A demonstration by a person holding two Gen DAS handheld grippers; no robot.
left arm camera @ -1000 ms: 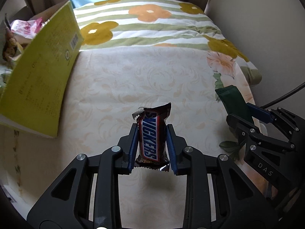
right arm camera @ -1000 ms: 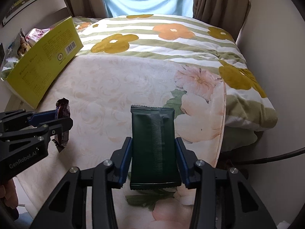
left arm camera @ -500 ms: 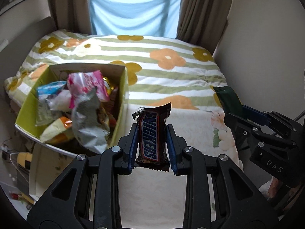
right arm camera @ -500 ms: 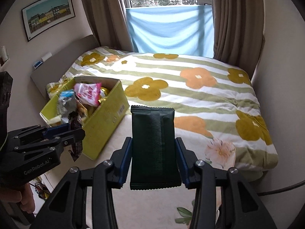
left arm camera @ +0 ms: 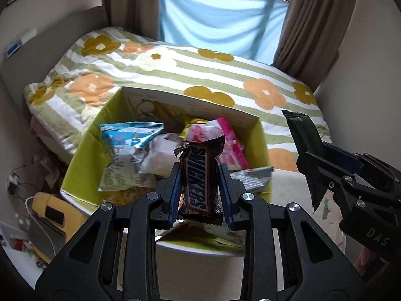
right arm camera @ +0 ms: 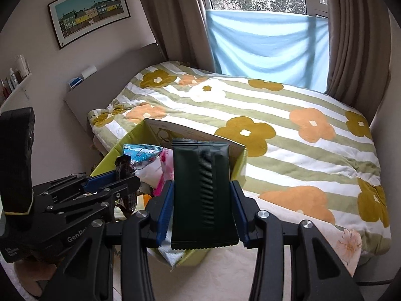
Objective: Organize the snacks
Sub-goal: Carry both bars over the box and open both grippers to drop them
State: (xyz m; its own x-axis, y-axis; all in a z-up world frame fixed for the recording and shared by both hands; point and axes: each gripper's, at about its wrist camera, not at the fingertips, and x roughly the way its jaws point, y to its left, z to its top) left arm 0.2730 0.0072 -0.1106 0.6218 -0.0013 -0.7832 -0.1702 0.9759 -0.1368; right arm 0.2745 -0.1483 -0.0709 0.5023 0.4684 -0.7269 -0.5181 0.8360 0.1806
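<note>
Flowered striped bedspread (right arm camera: 288, 155), yellow snack box (left arm camera: 82, 165), left claw (left arm camera: 200, 188) pinching Snickers bar (left arm camera: 199, 175), right claw (right arm camera: 203, 210) pinching dark green packet (right arm camera: 203, 190)

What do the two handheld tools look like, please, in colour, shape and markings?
Both tools are black, skeletal linkage frames with silver pivot bolts and blue ribbed finger pads. The left tool carries white "GenRo..." lettering on its side; the right tool carries "DAS". No sleeves or cables on them are visible.

Left black two-finger gripper with blue pads (left arm camera: 200, 183): jaws clamped on a brown Snickers bar (left arm camera: 199, 175), held upright, pitched down. Right black two-finger gripper with blue pads (right arm camera: 202, 195): clamped on a dark green foil packet (right arm camera: 203, 190), upright, just right of the left one.
</note>
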